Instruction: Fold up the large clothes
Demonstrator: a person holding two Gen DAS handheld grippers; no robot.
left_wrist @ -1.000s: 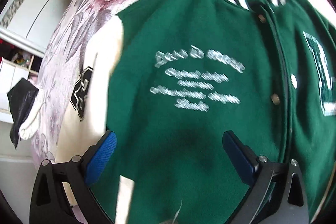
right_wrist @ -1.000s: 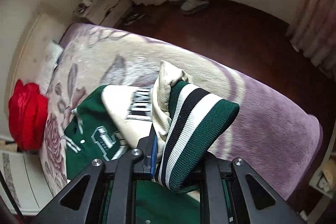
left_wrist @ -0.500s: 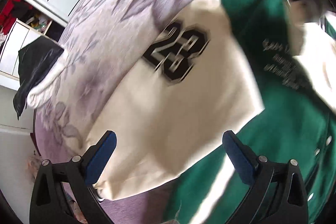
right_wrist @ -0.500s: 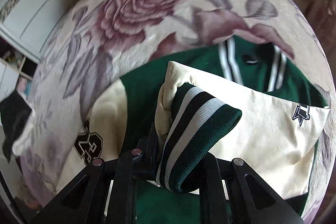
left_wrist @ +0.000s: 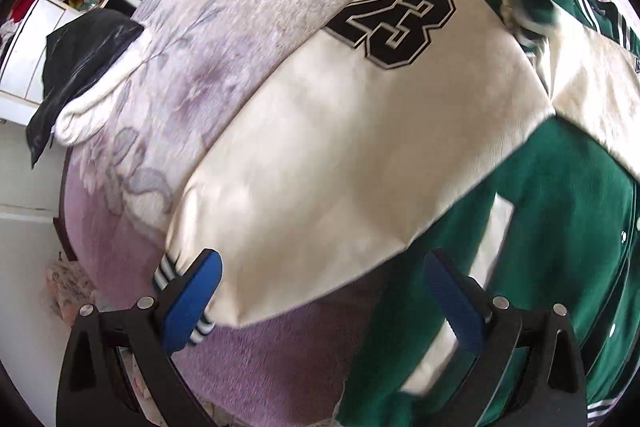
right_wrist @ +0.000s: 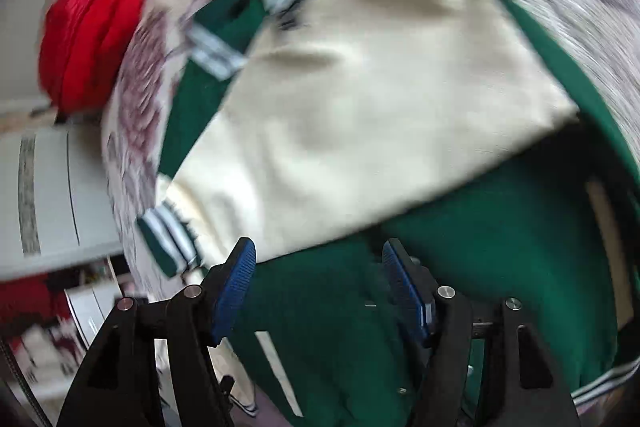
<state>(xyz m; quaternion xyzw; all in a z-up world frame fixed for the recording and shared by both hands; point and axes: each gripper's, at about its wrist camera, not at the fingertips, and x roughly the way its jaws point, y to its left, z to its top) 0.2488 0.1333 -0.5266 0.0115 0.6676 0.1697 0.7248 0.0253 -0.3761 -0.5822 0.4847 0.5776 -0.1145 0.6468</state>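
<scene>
The bed (left_wrist: pixel 248 39), under a floral cover, carries the jacket (left_wrist: pixel 560 227), a green varsity piece lying spread across it. It looks heavy for clothing: thick wool-like body and leather-like cream sleeves, soft enough to bend but likely to hold a bulky fold instead of a crisp crease. One sleeve (right_wrist: pixel 360 107) lies folded across the green body, its striped cuff (right_wrist: pixel 168 239) resting near the bed's edge. The other sleeve (left_wrist: pixel 360 155), marked 23, stretches out sideways over the cover, not yet folded.

The smooth sleeve face may slip in a pinch; the ribbed cuff (left_wrist: pixel 164 273) is the better hold, knit and grippy, and lifting there should let the sleeve trail after it.

The left gripper (left_wrist: pixel 320 287) hangs over that sleeve end with its jaws spread wide, one pad just beside the cuff, grasping nothing. The right gripper (right_wrist: pixel 316 275) is opening above the green body, nothing between its pads.
</scene>
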